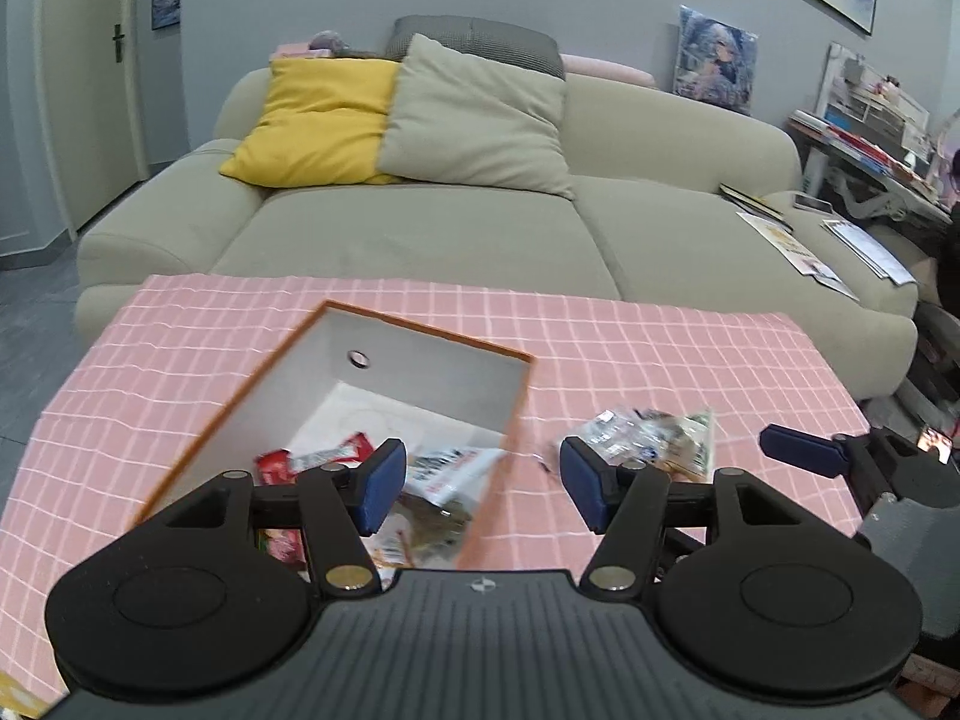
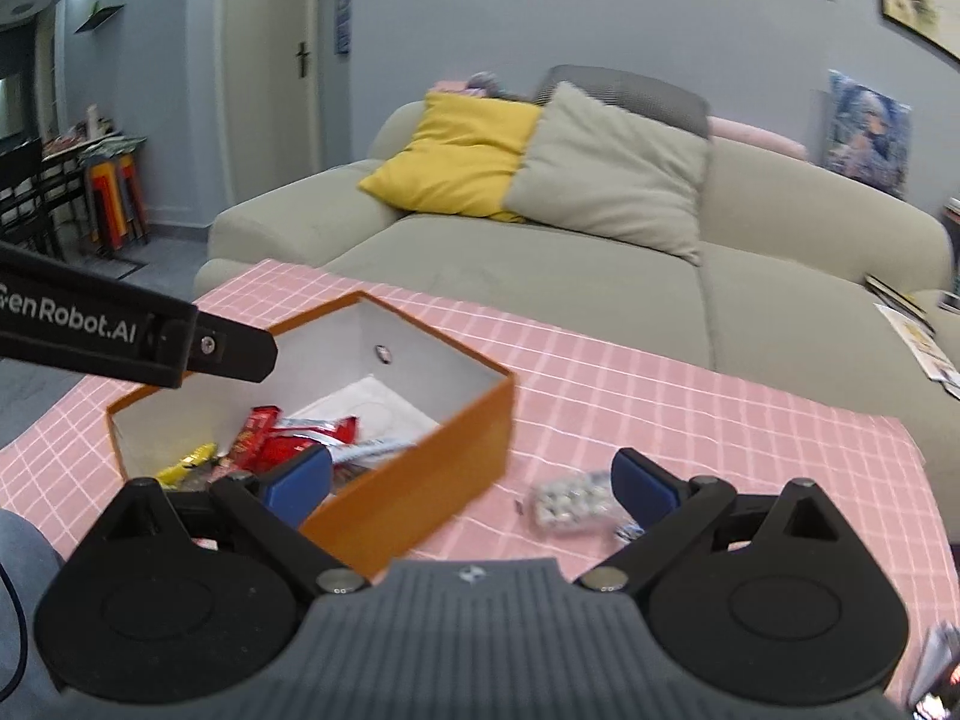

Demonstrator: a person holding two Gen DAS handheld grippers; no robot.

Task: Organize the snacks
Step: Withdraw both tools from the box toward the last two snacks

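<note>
An orange box (image 1: 522, 396) with a white inside stands on the pink checked tablecloth (image 1: 660, 348). It holds several snack packs, among them red ones (image 1: 336, 453) and a white one (image 1: 456, 474). It also shows in the right wrist view (image 2: 432, 480), with red packs (image 2: 288, 441) and a yellow one (image 2: 186, 462). A clear snack bag (image 1: 654, 438) lies on the cloth right of the box, seen too in the right wrist view (image 2: 570, 501). My left gripper (image 1: 480, 486) is open and empty over the box's right wall. My right gripper (image 2: 474, 489) is open and empty above the box's near corner.
A beige sofa (image 1: 420, 240) with a yellow pillow (image 1: 312, 120) and a grey pillow (image 1: 474, 114) stands behind the table. Magazines (image 1: 798, 246) lie on its right end. The right gripper (image 1: 804, 447) shows at the left wrist view's right edge. The left gripper's arm (image 2: 138, 342) crosses the right wrist view.
</note>
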